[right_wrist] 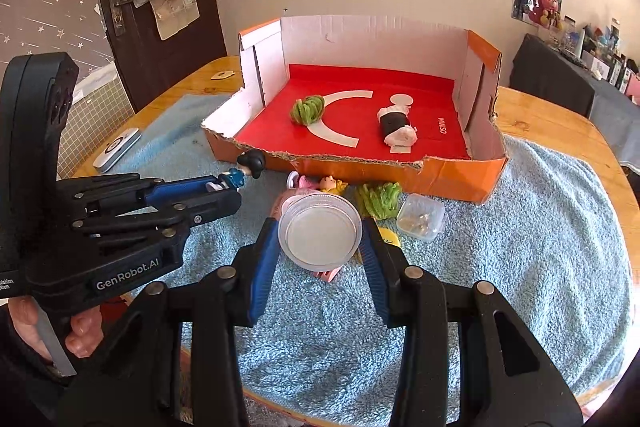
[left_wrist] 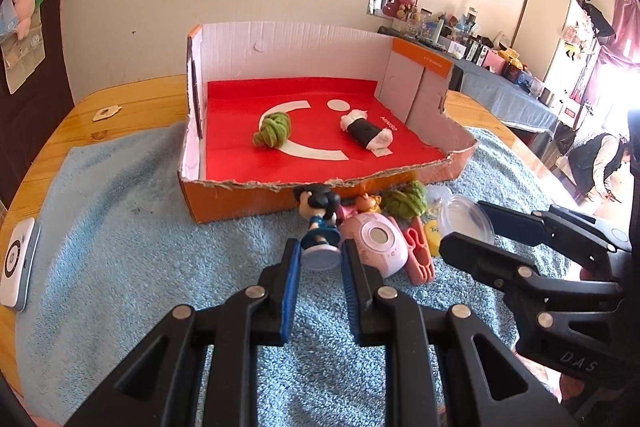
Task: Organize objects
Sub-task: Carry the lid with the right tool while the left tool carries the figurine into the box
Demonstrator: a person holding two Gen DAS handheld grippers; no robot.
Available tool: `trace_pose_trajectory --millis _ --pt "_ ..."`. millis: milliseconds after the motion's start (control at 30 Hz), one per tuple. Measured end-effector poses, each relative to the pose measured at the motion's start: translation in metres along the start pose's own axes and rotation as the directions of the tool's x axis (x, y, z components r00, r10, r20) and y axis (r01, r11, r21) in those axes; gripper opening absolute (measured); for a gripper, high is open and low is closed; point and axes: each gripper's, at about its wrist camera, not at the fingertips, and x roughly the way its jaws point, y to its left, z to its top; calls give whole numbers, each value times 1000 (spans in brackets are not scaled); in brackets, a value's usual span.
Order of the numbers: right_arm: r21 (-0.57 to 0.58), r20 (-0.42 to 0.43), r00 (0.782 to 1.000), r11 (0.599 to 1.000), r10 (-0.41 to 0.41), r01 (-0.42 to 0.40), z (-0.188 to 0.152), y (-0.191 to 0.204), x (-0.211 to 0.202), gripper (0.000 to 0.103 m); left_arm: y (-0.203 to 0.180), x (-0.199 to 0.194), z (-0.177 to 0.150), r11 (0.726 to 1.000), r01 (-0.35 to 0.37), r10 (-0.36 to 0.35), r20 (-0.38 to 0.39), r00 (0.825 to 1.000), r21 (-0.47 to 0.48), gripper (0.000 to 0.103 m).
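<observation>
Left claw (left_wrist: pixel 320 259) clamped on the glossy figurine (left_wrist: pixel 318 223) by its round base; right claw (right_wrist: pixel 320 239) clamped on the clear round lidded jar (right_wrist: pixel 320 231). Both are held just before the torn front wall of the orange cardboard box (right_wrist: pixel 460 175), above the fluffy blue towel (right_wrist: pixel 520 267); the box's red floor lies straight ahead.

Orange box (left_wrist: pixel 248 201) lined red, green yarn ball (left_wrist: pixel 273 131), light-blue towel (left_wrist: pixel 132 227).

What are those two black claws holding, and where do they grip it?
Left gripper pinches a small figurine by its round base. Right gripper clamps a clear round container across its sides.
</observation>
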Motion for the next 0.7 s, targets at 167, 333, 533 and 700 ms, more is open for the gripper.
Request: trace_pose_trajectory --millis 167,333,533,700 --pt "6 2 1000 1000 7 -7 9 -5 3 39 -1 -3 8 1000 8 -8 6 1000 6 21" --pt "12 4 1000 1000 13 -13 15 -8 5 39 -2 -1 12 1000 3 -3 8 1000 9 21" --pt "26 -12 1000 1000 17 -17 14 -13 12 39 0 4 6 1000 26 -26 -21 999 -5 21" --pt "28 -5 1000 999 17 -17 15 -14 9 39 -6 -9 8 999 42 -42 3 999 11 21"
